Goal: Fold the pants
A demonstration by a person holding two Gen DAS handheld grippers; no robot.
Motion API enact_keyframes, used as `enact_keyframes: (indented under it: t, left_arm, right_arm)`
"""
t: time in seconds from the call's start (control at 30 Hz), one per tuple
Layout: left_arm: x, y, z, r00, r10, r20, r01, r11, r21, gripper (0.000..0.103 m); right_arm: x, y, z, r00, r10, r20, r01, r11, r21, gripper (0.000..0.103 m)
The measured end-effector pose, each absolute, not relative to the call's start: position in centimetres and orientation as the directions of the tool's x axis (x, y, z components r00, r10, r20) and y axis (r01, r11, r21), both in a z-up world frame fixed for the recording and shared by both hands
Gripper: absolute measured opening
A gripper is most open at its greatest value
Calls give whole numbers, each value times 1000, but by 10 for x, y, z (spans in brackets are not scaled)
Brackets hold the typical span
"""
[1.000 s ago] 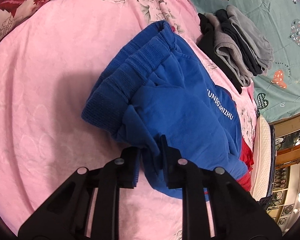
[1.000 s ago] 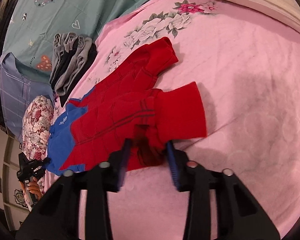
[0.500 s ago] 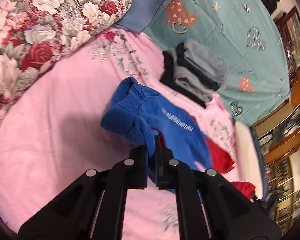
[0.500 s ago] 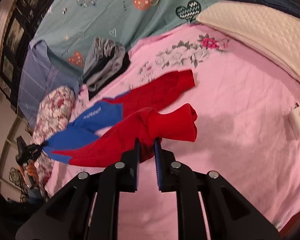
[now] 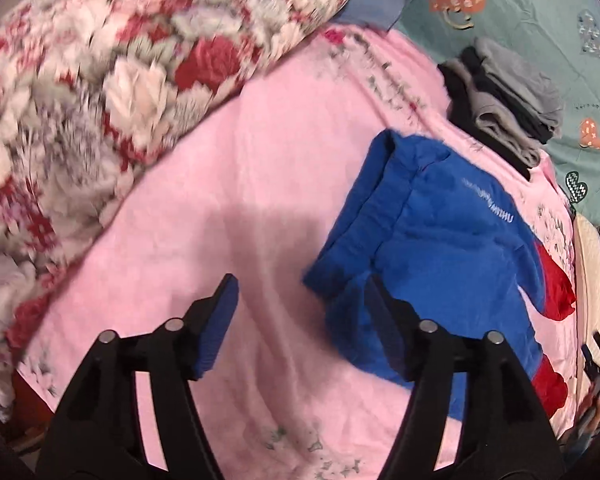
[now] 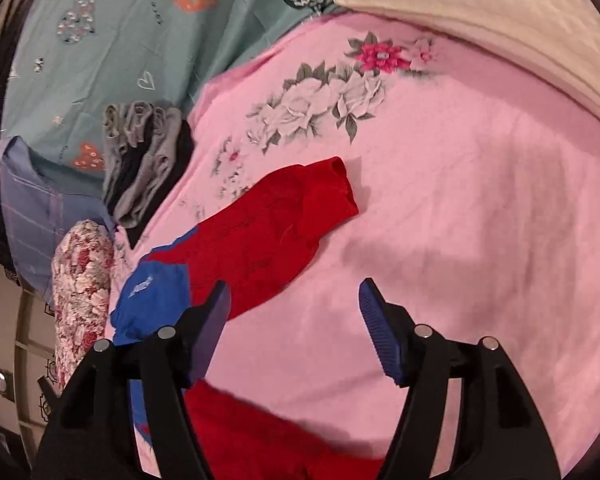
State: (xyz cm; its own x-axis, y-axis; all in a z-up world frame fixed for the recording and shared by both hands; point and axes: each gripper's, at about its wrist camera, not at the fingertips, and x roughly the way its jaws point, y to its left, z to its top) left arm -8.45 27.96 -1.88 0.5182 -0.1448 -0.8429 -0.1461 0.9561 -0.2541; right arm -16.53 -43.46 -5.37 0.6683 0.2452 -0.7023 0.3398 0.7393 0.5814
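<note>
On pink sheet (image 6: 480, 220): 1 pants (image 5: 440, 248), 2 grippers' fingers (image 5: 216, 324) spread, maybe empty.

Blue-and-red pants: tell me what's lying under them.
The pants lie on the pink bedsheet, which shows all around them. Whatever else might sit beneath the fabric is covered.

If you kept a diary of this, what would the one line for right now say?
task: fold pants | left tool: open, empty | right tool: open, empty | pants: lying on pink sheet, untouched
</note>
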Motion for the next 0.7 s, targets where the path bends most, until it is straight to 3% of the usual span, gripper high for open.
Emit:
enact_keyframes:
  t: [0.13,0.2,0.23,0.37,0.53,0.63,0.7]
  left_arm:
    - [-78,255,0,544,-112,-832,-85,979,-187,77]
    - [-71,243,1,539,-110,-835,-56,985,-166,78]
    - [-65,233,1,535,-108,-838,-38,988,-151,78]
    - [-38,200,-4,529,-106,-842,9,993,-119,78]
    - [6,169,3,532,-109,-840,45,994,-100,78]
    - [28,156,9,542,-105,-834,66,994,-82,79]
    - [42,152,6,535,-96,-839,73,995,-67,81]
  right_arm:
    - [-115,-436,-79,654,269,-707,354,718,600,66]
    - [-102,-433,-85,660,281,-696,337,717,610,48]
    - [-96,-431,-86,654,290,-699,330,722,608,22]
    - [-88,-434,-58,696,230,-681,298,769,565,16]
    - [-84,-462,-2,769,149,-621,278,798,535,15]
    - [-75,-471,-7,712,98,-696,325,832,450,17]
    - [-70,-476,-30,615,32,-788,409,841,354,47]
